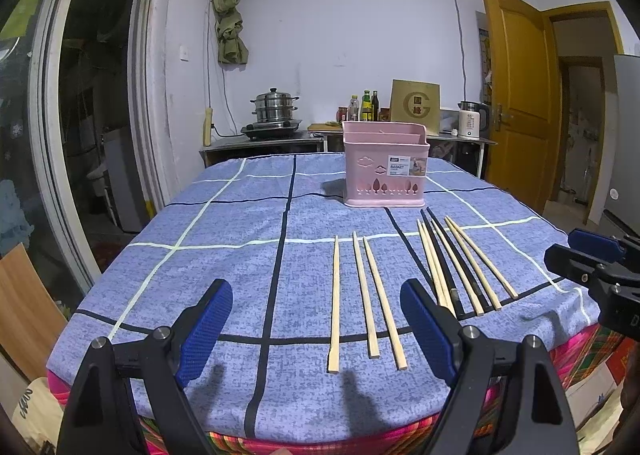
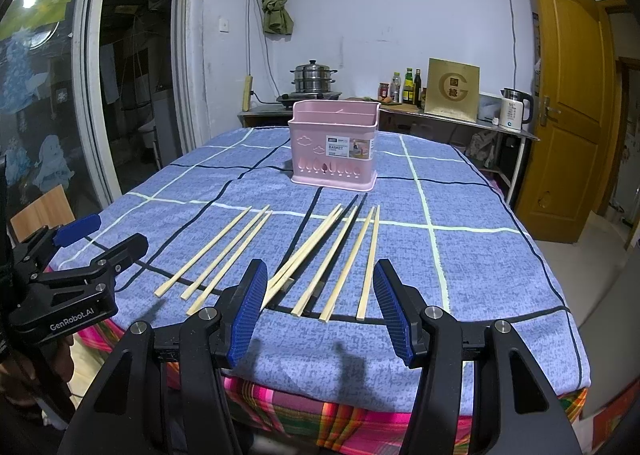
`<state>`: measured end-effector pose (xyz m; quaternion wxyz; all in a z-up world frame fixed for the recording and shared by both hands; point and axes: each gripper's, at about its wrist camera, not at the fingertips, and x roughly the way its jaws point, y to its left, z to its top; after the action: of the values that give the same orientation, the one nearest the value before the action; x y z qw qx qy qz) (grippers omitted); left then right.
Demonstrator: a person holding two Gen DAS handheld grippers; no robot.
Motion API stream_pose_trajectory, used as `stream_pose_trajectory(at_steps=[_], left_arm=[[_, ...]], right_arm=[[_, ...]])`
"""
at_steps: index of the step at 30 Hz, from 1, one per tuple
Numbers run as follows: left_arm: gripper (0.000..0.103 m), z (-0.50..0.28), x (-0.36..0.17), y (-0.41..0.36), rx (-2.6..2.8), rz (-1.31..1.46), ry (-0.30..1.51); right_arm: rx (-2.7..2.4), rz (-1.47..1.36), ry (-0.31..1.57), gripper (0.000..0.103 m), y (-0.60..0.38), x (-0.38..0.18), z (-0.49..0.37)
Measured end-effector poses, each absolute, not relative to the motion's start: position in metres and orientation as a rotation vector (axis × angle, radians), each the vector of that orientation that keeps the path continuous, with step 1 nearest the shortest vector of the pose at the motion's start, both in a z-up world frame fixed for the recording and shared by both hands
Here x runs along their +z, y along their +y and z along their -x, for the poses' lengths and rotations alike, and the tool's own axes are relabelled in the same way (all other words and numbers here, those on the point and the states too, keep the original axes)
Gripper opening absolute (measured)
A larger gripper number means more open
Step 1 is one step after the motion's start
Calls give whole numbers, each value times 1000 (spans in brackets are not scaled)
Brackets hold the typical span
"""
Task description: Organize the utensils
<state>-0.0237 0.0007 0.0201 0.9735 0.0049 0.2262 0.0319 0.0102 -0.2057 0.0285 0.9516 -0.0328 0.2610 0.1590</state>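
Note:
A pink utensil basket (image 1: 385, 169) (image 2: 334, 151) stands upright near the far middle of the blue checked tablecloth. Three pale wooden chopsticks (image 1: 366, 295) (image 2: 218, 259) lie side by side in front of it. To their right lies a second bunch of several pale wooden chopsticks (image 1: 474, 261) (image 2: 344, 255) mixed with black chopsticks (image 1: 444, 259) (image 2: 334, 229). My left gripper (image 1: 316, 295) hovers open near the table's front edge, just short of the three pale sticks. My right gripper (image 2: 320, 275) (image 1: 580, 251) is open too, in front of the mixed bunch. Neither holds anything.
The table (image 1: 224, 255) (image 2: 492, 267) drops off at the front edge over a bright striped cloth. Behind it a counter carries a steamer pot (image 1: 275, 107), bottles (image 1: 366, 107), a gold box (image 2: 452, 91) and a white kettle (image 2: 514, 109). A yellow door (image 2: 564, 103) stands right.

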Motion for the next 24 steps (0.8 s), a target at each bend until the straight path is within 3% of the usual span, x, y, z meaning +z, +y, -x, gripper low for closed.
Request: stream_pose_trajectory(at_steps=[24], left_arm=[[86, 22, 19, -1, 57, -8, 455]], right_arm=[[324, 64, 530, 56, -206, 28, -10]])
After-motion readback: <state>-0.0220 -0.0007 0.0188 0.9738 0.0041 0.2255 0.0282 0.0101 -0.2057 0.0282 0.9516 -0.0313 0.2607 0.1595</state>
